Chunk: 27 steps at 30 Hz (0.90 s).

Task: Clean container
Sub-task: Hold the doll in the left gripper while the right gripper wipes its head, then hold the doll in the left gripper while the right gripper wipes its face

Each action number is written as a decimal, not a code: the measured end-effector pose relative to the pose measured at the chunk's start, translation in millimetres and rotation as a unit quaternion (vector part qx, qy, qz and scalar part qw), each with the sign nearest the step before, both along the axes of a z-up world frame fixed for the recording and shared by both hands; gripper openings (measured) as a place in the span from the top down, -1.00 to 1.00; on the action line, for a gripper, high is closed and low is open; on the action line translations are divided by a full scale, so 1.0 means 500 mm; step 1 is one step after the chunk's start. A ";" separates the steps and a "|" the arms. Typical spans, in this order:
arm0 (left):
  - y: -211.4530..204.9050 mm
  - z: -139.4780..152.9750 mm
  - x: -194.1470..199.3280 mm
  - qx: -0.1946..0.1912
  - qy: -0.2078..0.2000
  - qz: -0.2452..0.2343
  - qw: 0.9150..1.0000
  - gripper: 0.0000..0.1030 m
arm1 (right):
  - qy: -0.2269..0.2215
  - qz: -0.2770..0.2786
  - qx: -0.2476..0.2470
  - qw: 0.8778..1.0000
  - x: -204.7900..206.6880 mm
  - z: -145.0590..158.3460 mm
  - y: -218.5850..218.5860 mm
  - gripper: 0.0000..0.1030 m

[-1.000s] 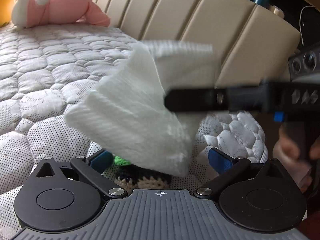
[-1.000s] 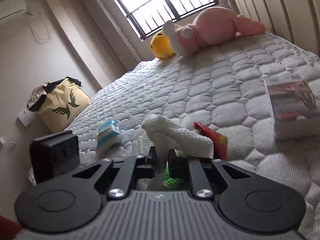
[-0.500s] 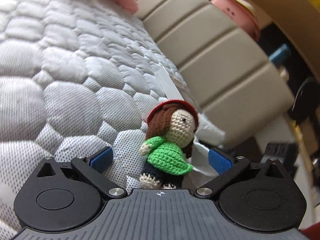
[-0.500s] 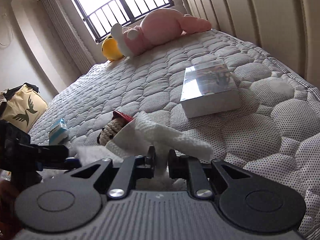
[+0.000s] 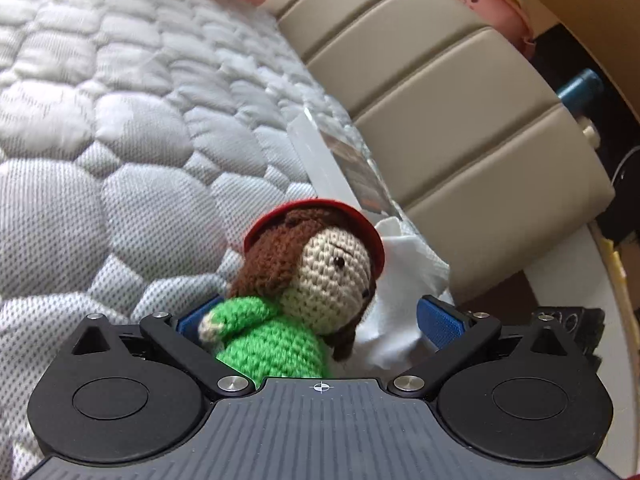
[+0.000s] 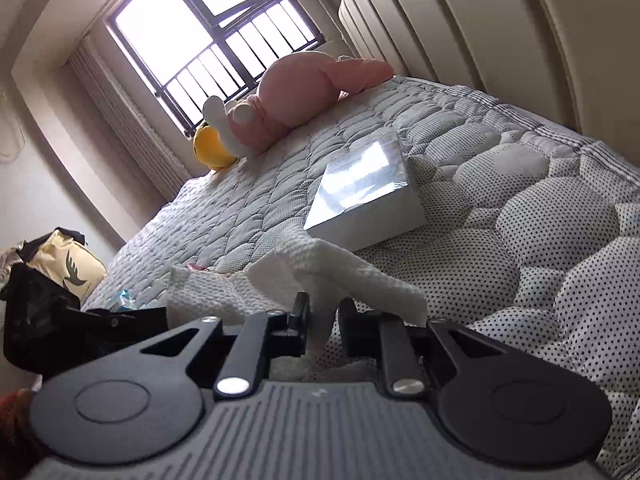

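Observation:
A crocheted doll (image 5: 296,304) with brown hair, a red hat and a green top stands between the blue pads (image 5: 438,322) of my left gripper (image 5: 316,320), which is open around it; I cannot tell whether the pads touch it. A white paper towel (image 6: 340,276) is pinched in my right gripper (image 6: 324,316), which is shut on it. The towel also shows behind the doll (image 5: 404,280). A shiny rectangular box (image 6: 368,196) lies flat on the quilted mattress (image 6: 540,240), just beyond the towel. In the left wrist view the box (image 5: 340,160) lies behind the doll.
A padded beige headboard (image 5: 460,120) borders the bed. A pink plush toy (image 6: 296,96) and a yellow one (image 6: 212,148) lie near the window. A small blue pack (image 6: 120,300) lies on the mattress and a cream bag (image 6: 76,264) sits beside the bed. The left gripper's black body (image 6: 60,320) is at the left edge.
The towel that hung in front of the left camera has moved off behind the doll. The doll now sits closer between the left fingers. The right gripper has swung toward the box.

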<state>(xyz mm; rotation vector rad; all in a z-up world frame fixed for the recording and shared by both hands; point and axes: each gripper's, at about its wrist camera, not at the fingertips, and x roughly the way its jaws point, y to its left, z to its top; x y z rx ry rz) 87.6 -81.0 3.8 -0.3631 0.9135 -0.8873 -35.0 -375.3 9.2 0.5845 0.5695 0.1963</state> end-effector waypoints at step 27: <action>0.114 0.006 0.026 -0.073 0.102 0.088 0.988 -0.97 | -0.093 -0.005 -0.080 0.992 -0.072 0.107 0.011 -0.13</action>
